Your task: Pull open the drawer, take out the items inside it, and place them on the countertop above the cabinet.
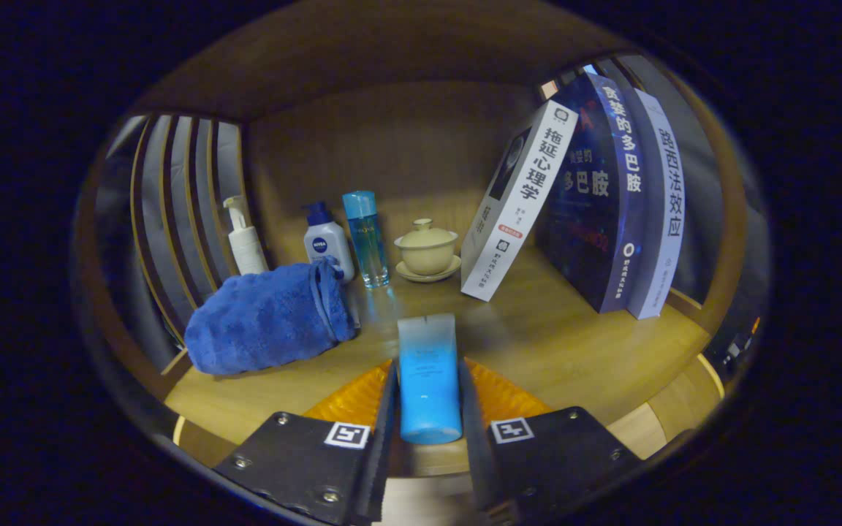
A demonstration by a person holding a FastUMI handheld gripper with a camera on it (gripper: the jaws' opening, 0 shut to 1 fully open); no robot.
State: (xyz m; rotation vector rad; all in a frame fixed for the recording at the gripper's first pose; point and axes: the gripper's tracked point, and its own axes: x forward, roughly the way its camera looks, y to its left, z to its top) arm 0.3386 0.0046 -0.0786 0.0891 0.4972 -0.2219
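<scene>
Wooden countertop (538, 329) noted. Your gripper (428, 398) pinches a blue tube (428, 380), both fingers pressing its sides, above the countertop's near edge. Beyond the tube: towel (267, 321) left, clear bottle (366, 237) and lidded cup (427, 250) behind, leaning books (596, 204) right.

The gripper (428, 409) has two flat black plates, each carrying a square black-and-white marker and silver screw heads at the corners. Ribbed orange pieces sit ahead of the plates.
</scene>
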